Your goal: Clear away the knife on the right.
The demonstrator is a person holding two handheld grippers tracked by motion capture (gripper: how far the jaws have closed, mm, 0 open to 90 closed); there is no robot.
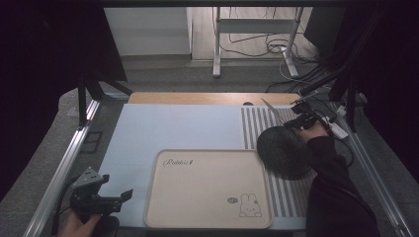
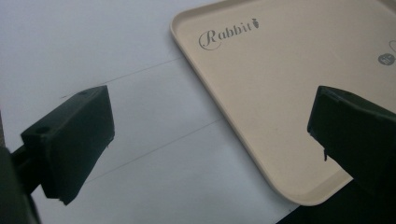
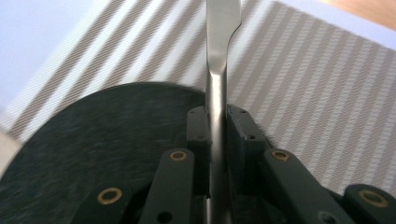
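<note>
The bench [image 1: 173, 126] is covered by a pale sheet, with a striped mat [image 1: 257, 123] at its right side. A beige tray [image 1: 207, 190] lies empty near the front edge, and a dark round plate [image 1: 284, 153] rests on the mat just beside the tray's right rim. A knife [image 3: 218, 60] is held in the right tongs [image 1: 298, 117], clamped at its stiff metal handle, with the blade pointing away over the mat. It is judged light, rigid and slippery (a polished handle may twist in the grip), so it is best held at the handle. The left tongs [image 1: 106, 197] are spread wide and empty beside the tray's left corner.
</note>
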